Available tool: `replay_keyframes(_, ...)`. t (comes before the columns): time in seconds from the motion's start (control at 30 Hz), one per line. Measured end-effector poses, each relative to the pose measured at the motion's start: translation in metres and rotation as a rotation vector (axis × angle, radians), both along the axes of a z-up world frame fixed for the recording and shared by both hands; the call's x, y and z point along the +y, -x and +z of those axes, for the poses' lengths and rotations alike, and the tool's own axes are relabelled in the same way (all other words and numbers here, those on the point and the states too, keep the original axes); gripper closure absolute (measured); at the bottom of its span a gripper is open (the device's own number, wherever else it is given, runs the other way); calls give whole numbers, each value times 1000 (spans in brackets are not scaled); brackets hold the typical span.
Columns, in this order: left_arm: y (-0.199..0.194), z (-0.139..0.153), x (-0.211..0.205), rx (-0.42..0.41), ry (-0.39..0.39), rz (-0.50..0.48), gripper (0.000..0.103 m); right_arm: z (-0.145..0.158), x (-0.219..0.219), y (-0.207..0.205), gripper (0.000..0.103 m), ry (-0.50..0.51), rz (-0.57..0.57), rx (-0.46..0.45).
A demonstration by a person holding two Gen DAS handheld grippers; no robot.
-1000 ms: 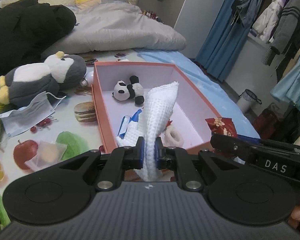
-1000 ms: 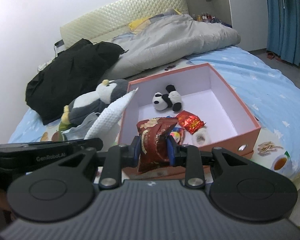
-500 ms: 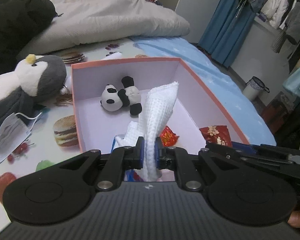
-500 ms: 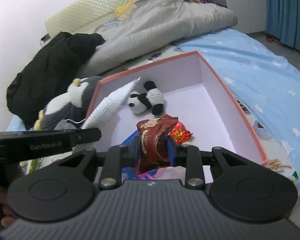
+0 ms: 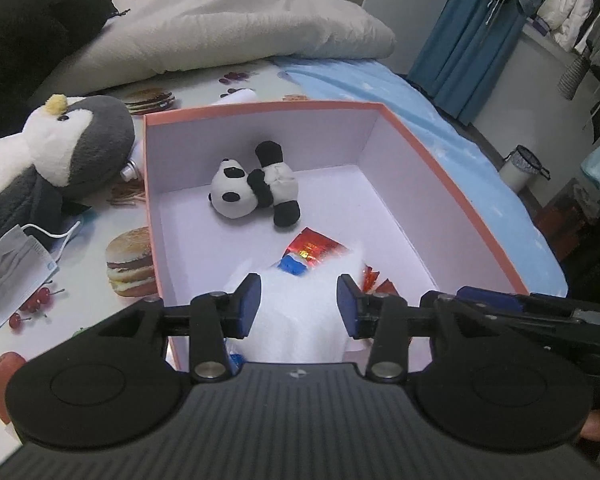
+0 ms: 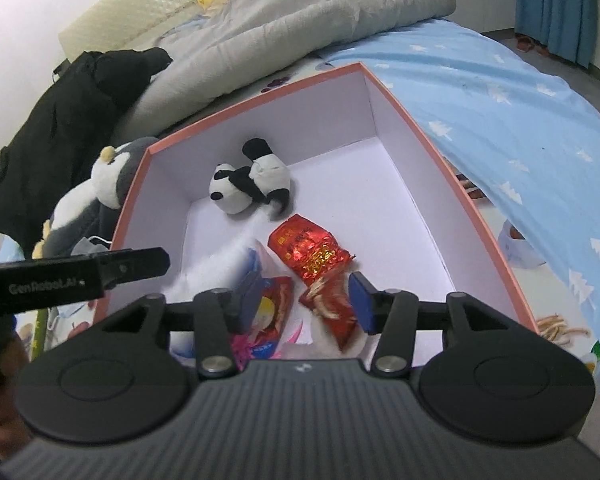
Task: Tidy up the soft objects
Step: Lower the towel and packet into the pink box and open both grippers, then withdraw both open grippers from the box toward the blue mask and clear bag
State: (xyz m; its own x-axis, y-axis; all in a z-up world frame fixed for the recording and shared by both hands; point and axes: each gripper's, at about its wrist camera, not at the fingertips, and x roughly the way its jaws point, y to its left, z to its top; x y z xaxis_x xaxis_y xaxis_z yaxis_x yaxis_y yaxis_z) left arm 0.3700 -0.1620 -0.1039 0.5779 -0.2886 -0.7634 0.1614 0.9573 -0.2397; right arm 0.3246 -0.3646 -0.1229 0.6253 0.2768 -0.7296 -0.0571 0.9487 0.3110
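A salmon-rimmed box (image 5: 260, 109) with a white inside lies on the bed and also shows in the right wrist view (image 6: 444, 152). In it are a panda plush (image 5: 256, 190), a red foil packet (image 5: 316, 248), and more packets. My left gripper (image 5: 298, 306) is open over the box, and the white waffle cloth (image 5: 300, 320) lies below, between its jaws. My right gripper (image 6: 304, 304) is open, and the dark red snack bag (image 6: 332, 308) lies loose in the box between its jaws. The panda (image 6: 250, 184) lies beyond.
A grey penguin plush (image 5: 56, 152) lies left of the box beside a face mask (image 5: 16, 268). A grey duvet (image 5: 220, 20) and black clothing (image 5: 28, 20) lie behind. The blue sheet (image 6: 520, 120) drops off at the right.
Both grippers moved forward over the box and opened. The white cloth dropped out of the left one and the snack bag out of the right one, both into the box.
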Motion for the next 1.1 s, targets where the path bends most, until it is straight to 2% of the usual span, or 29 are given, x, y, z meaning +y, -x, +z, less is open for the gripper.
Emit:
replay_keyframes(0.2, 29, 23, 6, -51, 5, -1, 55, 20, 5, 23, 52, -2, 5, -51)
replay_keyframes(0.53, 106, 64, 23, -145, -5, 1, 55, 51, 25, 85, 52, -17, 26, -133)
replay_keyframes(0.83, 185, 85, 49, -221, -3, 38, 55, 70, 42, 145, 52, 2, 45, -204)
replay_keyframes(1.1, 250, 90, 78, -260, 22, 90, 55, 77, 61, 190, 52, -2, 102, -255)
